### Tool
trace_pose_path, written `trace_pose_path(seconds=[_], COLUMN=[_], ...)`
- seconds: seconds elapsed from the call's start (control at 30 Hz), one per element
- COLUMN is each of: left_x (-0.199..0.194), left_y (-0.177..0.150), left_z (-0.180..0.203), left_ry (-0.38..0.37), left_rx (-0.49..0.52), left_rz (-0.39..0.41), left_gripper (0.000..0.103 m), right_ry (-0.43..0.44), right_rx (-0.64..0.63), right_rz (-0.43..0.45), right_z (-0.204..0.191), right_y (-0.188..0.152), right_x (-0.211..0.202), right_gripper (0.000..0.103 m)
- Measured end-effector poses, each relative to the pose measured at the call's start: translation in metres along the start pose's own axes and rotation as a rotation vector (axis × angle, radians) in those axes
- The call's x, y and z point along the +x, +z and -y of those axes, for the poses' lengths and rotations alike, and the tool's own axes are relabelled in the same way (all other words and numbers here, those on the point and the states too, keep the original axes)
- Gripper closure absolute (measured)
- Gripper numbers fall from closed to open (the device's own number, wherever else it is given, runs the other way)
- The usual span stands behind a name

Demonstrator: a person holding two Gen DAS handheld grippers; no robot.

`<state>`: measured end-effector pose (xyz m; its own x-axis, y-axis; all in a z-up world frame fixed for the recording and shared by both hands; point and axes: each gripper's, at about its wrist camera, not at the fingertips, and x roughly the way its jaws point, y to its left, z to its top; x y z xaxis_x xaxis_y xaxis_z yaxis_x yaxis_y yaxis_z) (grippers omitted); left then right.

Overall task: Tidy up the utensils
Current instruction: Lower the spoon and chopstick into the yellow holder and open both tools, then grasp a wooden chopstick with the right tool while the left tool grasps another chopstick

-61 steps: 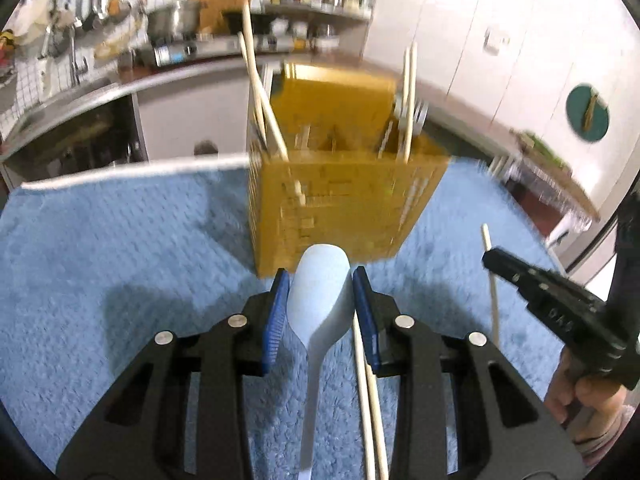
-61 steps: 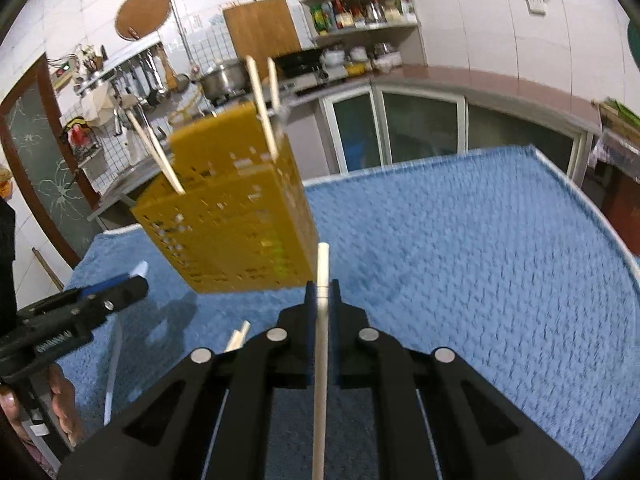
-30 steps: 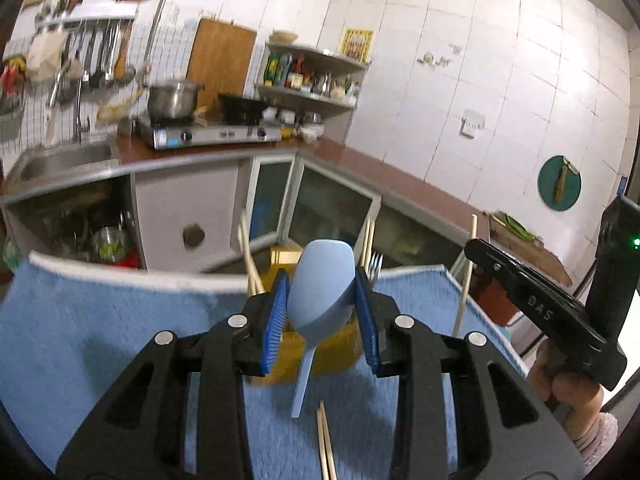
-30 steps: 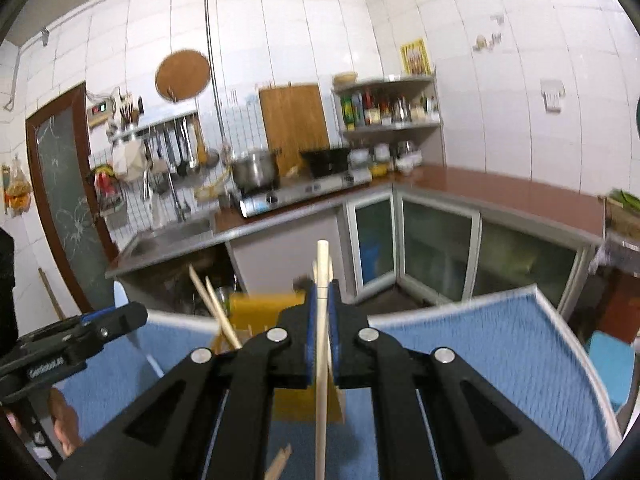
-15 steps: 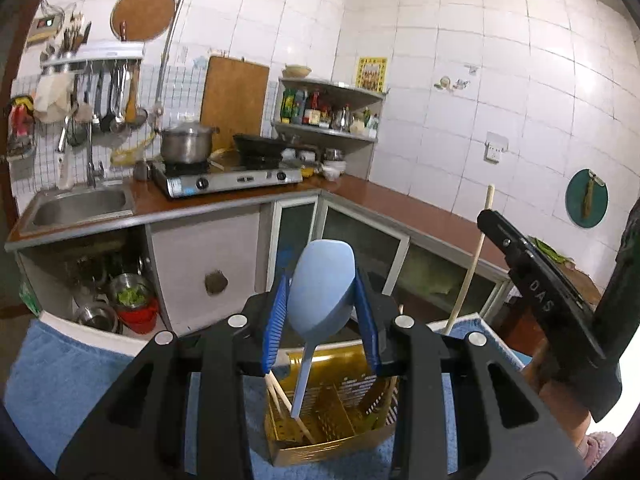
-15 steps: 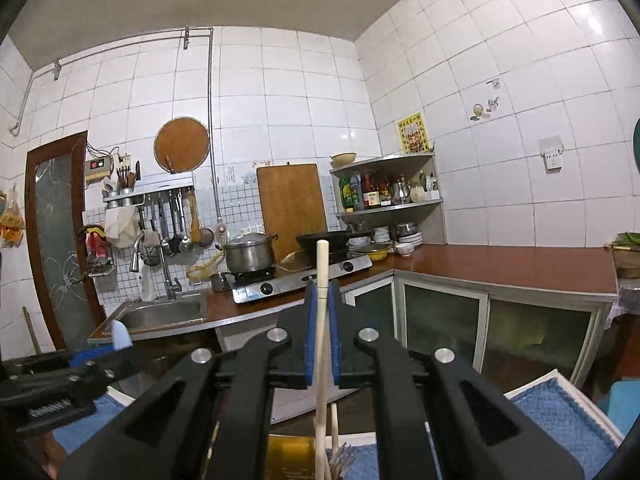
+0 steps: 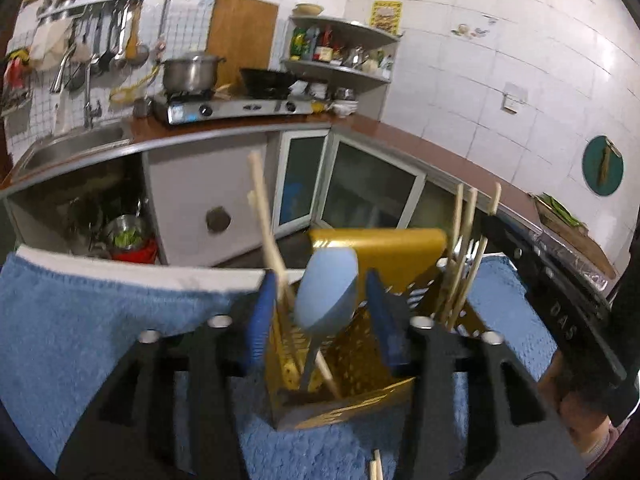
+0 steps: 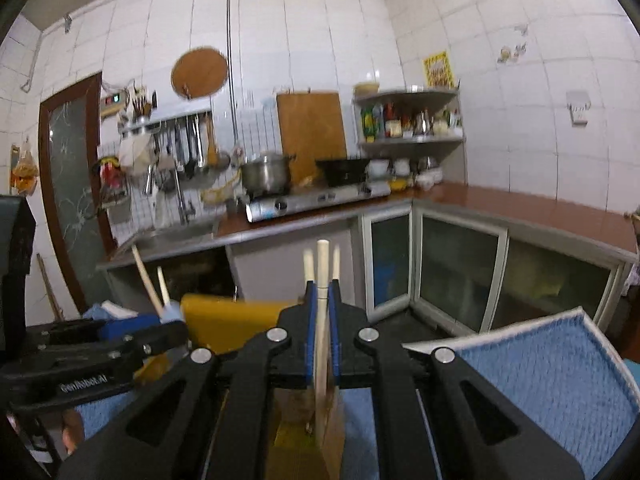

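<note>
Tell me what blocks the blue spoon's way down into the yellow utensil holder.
Nothing visible does: the blue spoon already has its handle inside the yellow utensil holder, beside leaning chopsticks, as the left hand-held gripper opens.

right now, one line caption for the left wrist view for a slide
Left tongs opening around a blue spoon standing in the yellow utensil holder on a blue towel.

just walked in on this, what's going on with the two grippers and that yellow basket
A person is sorting utensils into a yellow utensil caddy on a blue towel. The left gripper is opening around a light blue spoon, whose handle reaches down into the caddy. The right gripper is clamped on a single chopstick, upright over the caddy's other side, where more chopsticks stand.
</note>
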<state>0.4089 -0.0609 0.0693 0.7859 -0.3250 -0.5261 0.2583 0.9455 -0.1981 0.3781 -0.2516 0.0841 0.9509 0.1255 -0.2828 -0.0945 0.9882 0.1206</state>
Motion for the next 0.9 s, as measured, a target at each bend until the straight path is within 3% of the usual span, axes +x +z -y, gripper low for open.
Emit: trace_pose_path(seconds=[0.13,0.17,0.2,0.27,0.37,0.47,0.6,0.77,0.9], left_x=[-0.017,-0.025,-0.034,-0.05,-0.071,-0.088,-0.102,-0.105,-0.1], left_y=[-0.003,-0.003,-0.003,-0.003,-0.009,-0.023,-0.055,-0.089,-0.112], left_z=[-0.009,-0.011,-0.013,-0.016,-0.025,-0.035,-0.046,-0.05,-0.052], left_ry=[0.01,0.016,0.026,0.053,0.08,0.119,0.175,0.238,0.238], left_rx=[-0.032,-0.035,-0.034,-0.029,-0.029,-0.037,-0.033,-0.003,0.012], left_rz=[-0.007,-0.002,0.006,0.017,0.016,0.021,0.013,-0.002,-0.038], left_gripper=[0.036,0.029,0.022,0.014,0.006,0.005,0.005,0.005,0.005], right_ry=[-0.018,-0.02,-0.02,-0.02,-0.036,-0.045,-0.069,-0.118,-0.133], right_rx=[-0.037,-0.037,-0.03,-0.005,0.003,0.002,0.023,0.024,0.045], right_rz=[-0.078,-0.096,-0.105,-0.091,-0.094,-0.125,-0.173,-0.261,-0.342], right_z=[-0.003,-0.002,-0.001,0.003,0.002,-0.001,-0.005,-0.012,-0.019], right_y=[-0.012,-0.013,-0.013,-0.012,-0.009,-0.013,-0.035,-0.075,-0.109], right_x=[0.005,0.004,0.001,-0.011,-0.028,-0.043,-0.064,-0.079,-0.084], right_gripper=[0.096,0.089,0.07,0.054,0.054,0.052,0.037,0.034,0.034])
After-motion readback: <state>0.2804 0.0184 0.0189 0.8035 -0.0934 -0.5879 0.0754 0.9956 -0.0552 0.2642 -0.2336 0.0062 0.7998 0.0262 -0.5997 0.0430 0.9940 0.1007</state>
